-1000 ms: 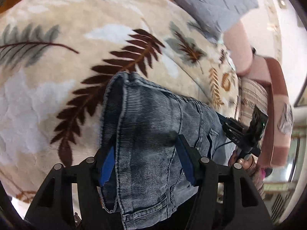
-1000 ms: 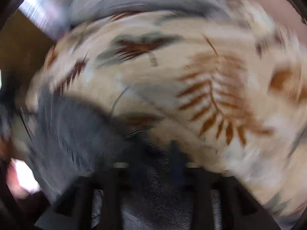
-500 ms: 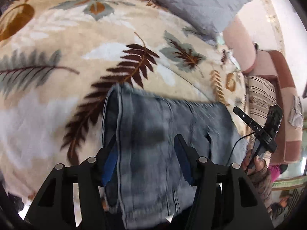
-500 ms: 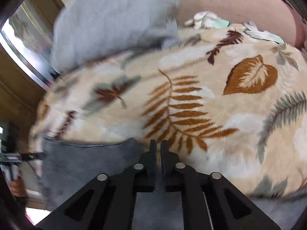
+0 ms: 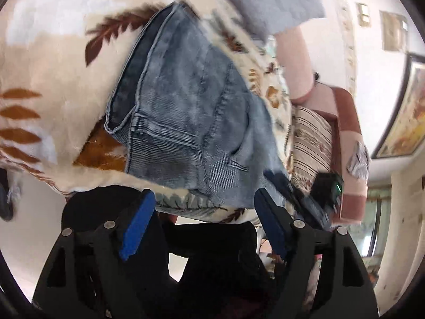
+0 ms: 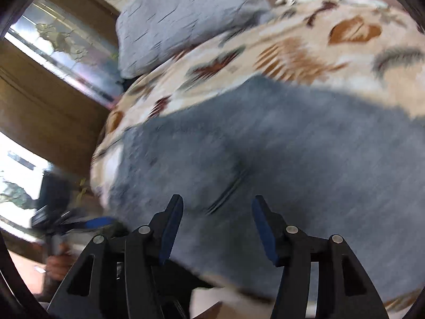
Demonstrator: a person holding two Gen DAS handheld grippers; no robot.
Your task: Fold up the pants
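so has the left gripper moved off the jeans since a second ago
Yes. The left gripper has backed toward the blanket's near edge, jaws open, clear of the jeans.

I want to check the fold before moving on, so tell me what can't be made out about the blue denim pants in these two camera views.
- Right wrist view: the blue denim pants are motion-blurred, so seams and fold edges are unreadable.
- Left wrist view: the pants' lower edge near the right gripper is smeared, and that gripper's own fingers are unclear.
- Both views: layers underneath the fold are hidden by the top layer.
- The leaf-patterned beige blanket runs past the fisheye rim.
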